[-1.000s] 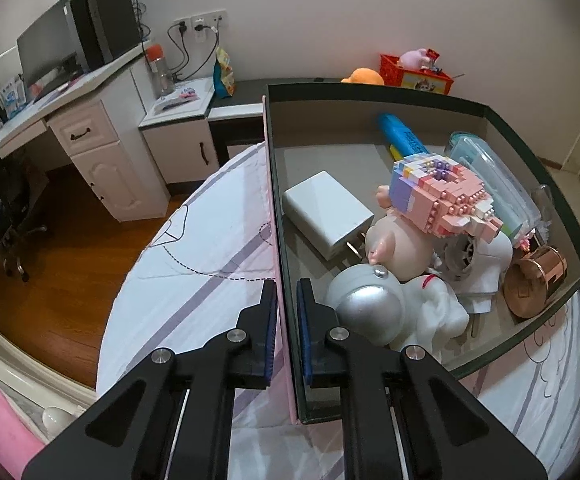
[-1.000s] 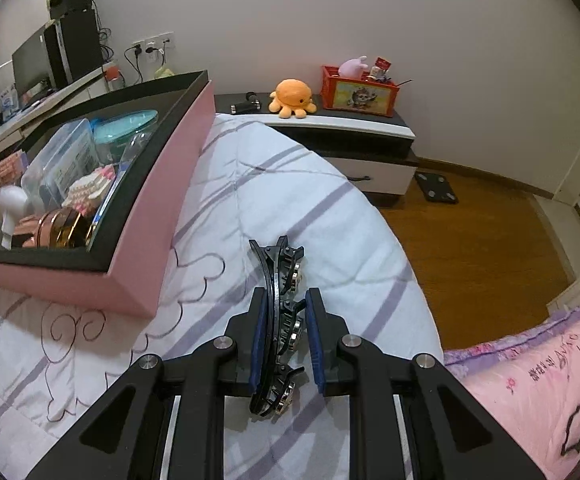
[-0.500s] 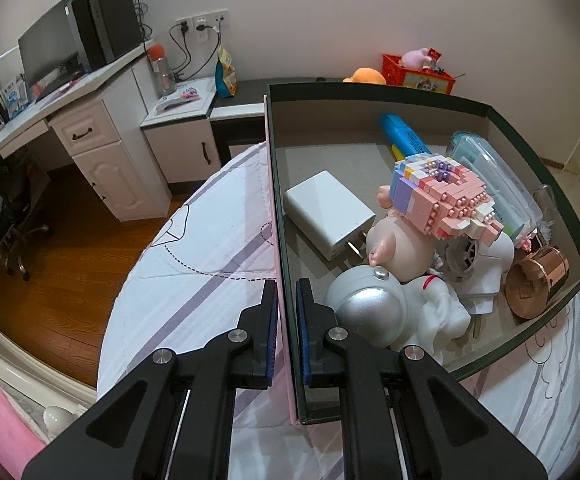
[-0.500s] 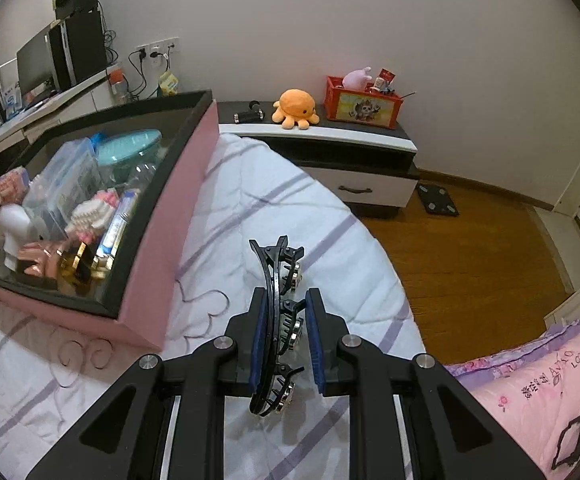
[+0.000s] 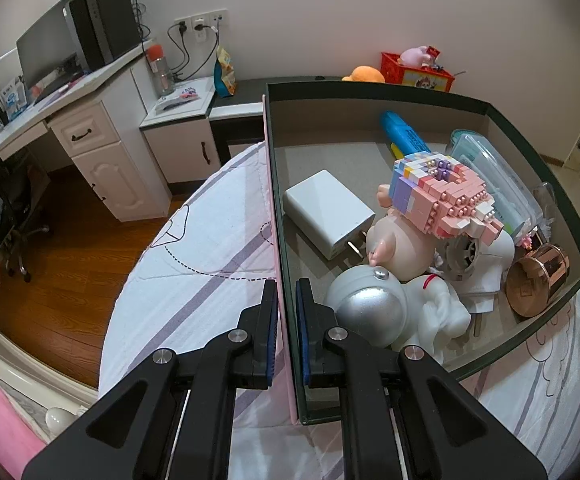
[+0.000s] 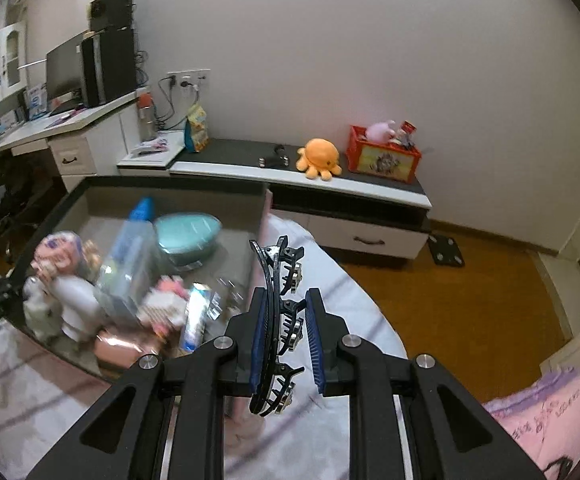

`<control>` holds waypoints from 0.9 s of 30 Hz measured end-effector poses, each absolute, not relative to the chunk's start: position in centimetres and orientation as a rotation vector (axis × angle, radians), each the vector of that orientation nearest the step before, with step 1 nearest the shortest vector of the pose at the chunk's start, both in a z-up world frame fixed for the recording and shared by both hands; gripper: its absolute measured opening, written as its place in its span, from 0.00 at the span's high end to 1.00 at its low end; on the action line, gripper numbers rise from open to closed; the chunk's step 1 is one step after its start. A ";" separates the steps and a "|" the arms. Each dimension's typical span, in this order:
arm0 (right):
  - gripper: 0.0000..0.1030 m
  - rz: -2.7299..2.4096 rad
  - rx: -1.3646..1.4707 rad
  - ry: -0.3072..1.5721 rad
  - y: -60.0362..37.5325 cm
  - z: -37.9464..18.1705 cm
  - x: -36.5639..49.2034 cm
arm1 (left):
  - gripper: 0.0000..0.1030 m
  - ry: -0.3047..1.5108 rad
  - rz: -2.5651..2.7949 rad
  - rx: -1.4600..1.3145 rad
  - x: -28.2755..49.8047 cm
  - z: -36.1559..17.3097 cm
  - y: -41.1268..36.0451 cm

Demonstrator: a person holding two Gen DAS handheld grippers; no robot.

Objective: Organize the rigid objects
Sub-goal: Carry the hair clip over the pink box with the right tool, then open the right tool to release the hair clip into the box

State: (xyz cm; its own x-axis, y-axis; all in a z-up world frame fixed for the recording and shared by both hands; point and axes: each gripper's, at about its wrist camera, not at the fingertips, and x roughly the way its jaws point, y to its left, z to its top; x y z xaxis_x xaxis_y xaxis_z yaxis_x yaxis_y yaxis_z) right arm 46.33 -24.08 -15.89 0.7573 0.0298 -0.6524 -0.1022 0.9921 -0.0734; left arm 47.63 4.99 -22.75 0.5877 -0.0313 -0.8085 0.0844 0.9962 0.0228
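In the left wrist view, our left gripper (image 5: 286,334) has its fingers pinching the near side wall of the box (image 5: 389,92), which sits on the bed (image 5: 210,248); inside already lie a white charger (image 5: 327,212), an astronaut figure (image 5: 393,312), a brick-built pink toy (image 5: 445,196) and a copper cup (image 5: 537,280). In the right wrist view, our right gripper (image 6: 286,340) pinches a black hair clip (image 6: 278,320) above the box's (image 6: 178,182) right edge, not yet dropped in. We judge the task nearly done. No writing reads clearly.

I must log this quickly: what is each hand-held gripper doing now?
Left hand-held gripper: closed on the box wall.
Right hand-held gripper: holding the black hair clip.
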 end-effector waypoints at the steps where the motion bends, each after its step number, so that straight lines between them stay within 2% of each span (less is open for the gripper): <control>1: 0.82 0.078 -0.112 0.708 -23.7 -15.7 46.7 | 0.92 0.940 -0.068 0.060 47.6 -22.8 5.0; 13: 0.81 0.199 -0.140 0.817 -18.4 -18.1 50.2 | 0.92 0.943 -0.067 0.069 47.6 -23.0 4.8; 20: 0.80 0.181 -0.144 0.792 -18.1 -18.8 50.3 | 0.92 0.943 -0.066 0.071 47.6 -23.0 4.6; 24: 0.61 0.199 -0.085 0.772 -18.6 -18.1 49.7 | 0.92 0.943 -0.064 0.071 47.7 -23.0 4.5; 27: 0.55 0.206 -0.069 0.760 -18.9 -17.5 49.2 | 0.92 0.943 -0.065 0.071 47.7 -23.0 4.5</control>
